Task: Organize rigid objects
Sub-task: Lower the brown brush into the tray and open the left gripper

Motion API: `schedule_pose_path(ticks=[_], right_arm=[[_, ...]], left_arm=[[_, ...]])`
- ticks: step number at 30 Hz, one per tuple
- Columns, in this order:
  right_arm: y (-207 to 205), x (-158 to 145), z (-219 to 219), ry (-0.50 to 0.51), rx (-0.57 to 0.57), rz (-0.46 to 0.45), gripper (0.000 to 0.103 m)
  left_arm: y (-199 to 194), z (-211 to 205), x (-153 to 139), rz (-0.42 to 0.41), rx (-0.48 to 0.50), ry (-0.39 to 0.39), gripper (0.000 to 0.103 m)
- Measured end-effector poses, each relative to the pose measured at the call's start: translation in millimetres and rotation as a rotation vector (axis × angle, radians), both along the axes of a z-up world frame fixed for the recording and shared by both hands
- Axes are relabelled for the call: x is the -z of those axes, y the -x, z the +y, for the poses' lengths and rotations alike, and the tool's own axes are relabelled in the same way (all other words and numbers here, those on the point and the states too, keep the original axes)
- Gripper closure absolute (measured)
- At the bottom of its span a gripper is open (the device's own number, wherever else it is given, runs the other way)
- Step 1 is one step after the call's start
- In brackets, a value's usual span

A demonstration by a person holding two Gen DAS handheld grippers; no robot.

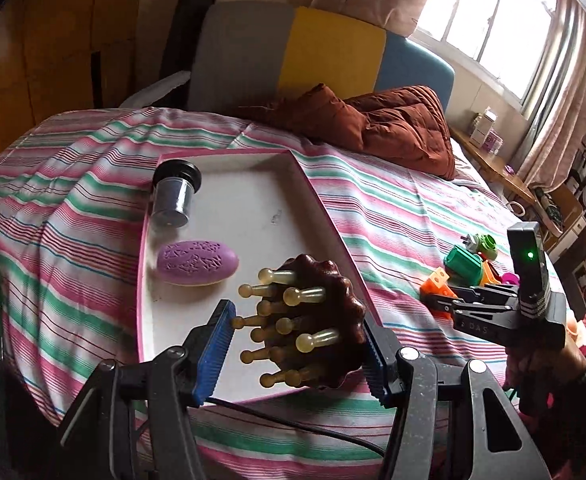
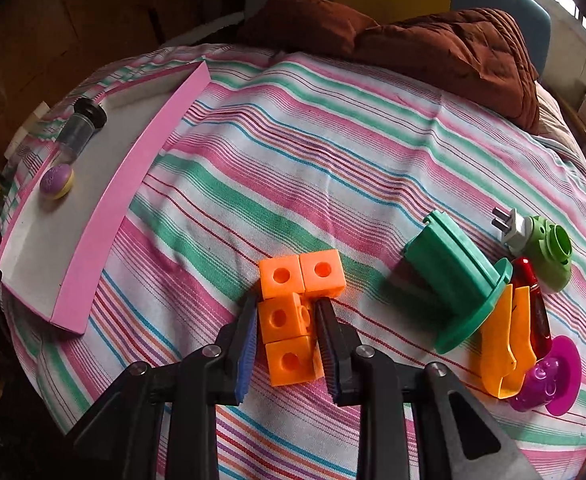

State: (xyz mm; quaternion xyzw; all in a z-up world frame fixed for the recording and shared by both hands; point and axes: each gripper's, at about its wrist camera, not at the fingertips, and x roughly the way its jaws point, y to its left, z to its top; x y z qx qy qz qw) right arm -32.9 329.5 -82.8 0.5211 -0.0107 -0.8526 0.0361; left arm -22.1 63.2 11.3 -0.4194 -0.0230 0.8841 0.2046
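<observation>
Holding a brown scalp massager (image 1: 313,324) over the near end of the pink-rimmed tray (image 1: 325,208), the left claw (image 1: 299,344) grips it; the right claw (image 2: 287,320) straddles the orange cube cluster (image 2: 293,312) on the bed, whose long axis runs along its fingers, grip unclear.

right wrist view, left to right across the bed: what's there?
pink tray → orange linked cubes → green flanged cylinder → orange clip → magenta disc toy
</observation>
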Motion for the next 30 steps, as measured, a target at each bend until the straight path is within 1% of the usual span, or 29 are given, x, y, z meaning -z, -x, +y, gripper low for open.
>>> schedule_pose_path(ticks=[2, 6, 9, 10, 13, 16, 22, 25, 27, 30], right_arm=[[0.1, 0.0, -0.1, 0.004, -0.002, 0.002, 0.075], [5.5, -2.4, -1.5, -0.005, -0.006, -0.001, 0.075], [10.7, -1.1, -1.0, -0.001, -0.002, -0.002, 0.075], [0.3, -3.8, 5.7, -0.002, -0.002, -0.001, 0.075], [-0.9, -4.2, 4.2, -0.008, -0.004, 0.001, 0.075], [-0.4, -3.6, 3.9, -0.012, -0.008, 0.002, 0.075], [0.3, -3.6, 3.4, -0.013, -0.011, 0.003, 0.075], [0.3, -3.6, 2.9, -0.011, -0.010, 0.003, 0.075], [0.1, -3.7, 2.4, -0.011, -0.010, 0.004, 0.075], [0.6, -3.7, 3.0, -0.008, -0.008, 0.004, 0.075]], left_arm=[[12.0, -5.0, -1.5, -0.009, -0.023, -0.008, 0.044], [42.3, -14.0, -0.4, -0.069, -0.060, -0.066, 0.044], [64.1, -17.5, -1.5, -0.087, -0.073, -0.087, 0.044], [71.6, -17.1, -1.1, -0.090, -0.071, -0.083, 0.044], [95.5, -14.8, 2.6, -0.099, -0.067, -0.067, 0.044], [120.9, -9.6, 8.6, -0.104, -0.065, -0.031, 0.044], [167.8, 0.2, 31.9, -0.158, -0.069, 0.016, 0.044], [183.2, 7.9, 41.4, -0.155, -0.055, 0.061, 0.045], [190.5, 12.2, 41.6, -0.143, -0.044, 0.060, 0.044], [197.3, 19.3, 41.8, -0.114, -0.050, 0.109, 0.042]])
